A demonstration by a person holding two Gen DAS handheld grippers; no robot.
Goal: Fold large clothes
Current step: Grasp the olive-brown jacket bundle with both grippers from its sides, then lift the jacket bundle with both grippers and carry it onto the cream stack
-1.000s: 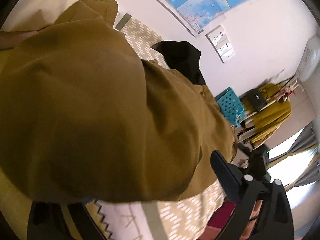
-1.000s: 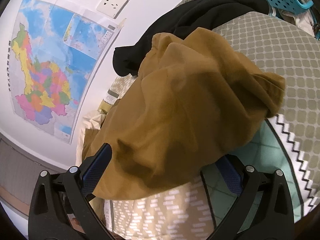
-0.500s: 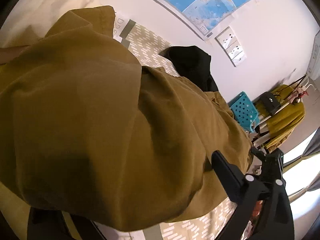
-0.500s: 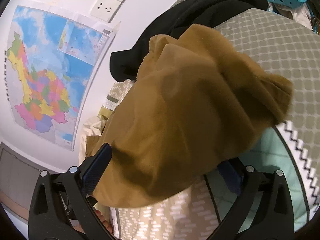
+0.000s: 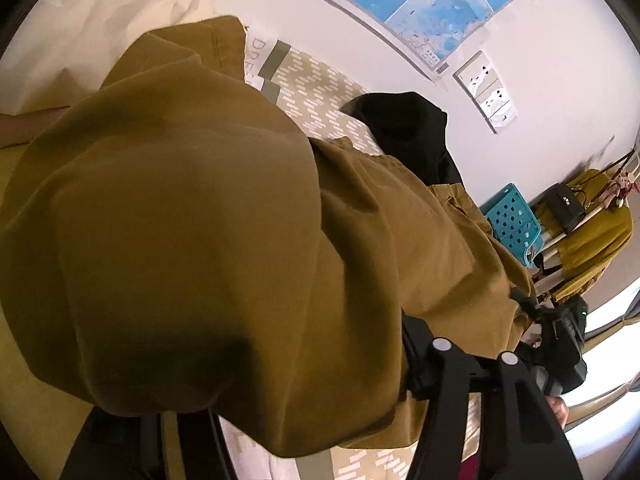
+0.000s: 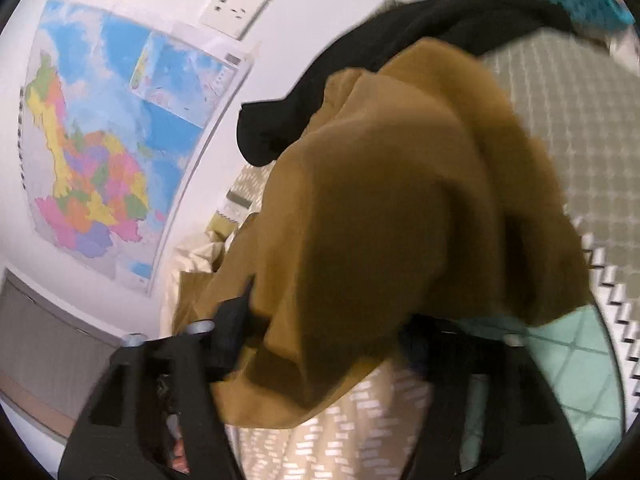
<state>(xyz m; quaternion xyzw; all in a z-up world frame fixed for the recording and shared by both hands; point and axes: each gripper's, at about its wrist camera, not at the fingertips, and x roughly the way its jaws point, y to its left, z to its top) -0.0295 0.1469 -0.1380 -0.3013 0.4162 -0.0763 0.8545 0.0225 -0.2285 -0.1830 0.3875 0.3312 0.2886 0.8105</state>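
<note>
Both closing jaws around mustard garment [image 5: 192, 216]

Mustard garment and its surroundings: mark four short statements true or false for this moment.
1. The mustard garment lies between the right tool's closing jaws. True.
2. A black garment lies beyond the mustard one, nearer the wall. True.
3. The basket is red. False: it is teal.
4. The wall holds a clock. False: a map and sockets hang there.
</note>
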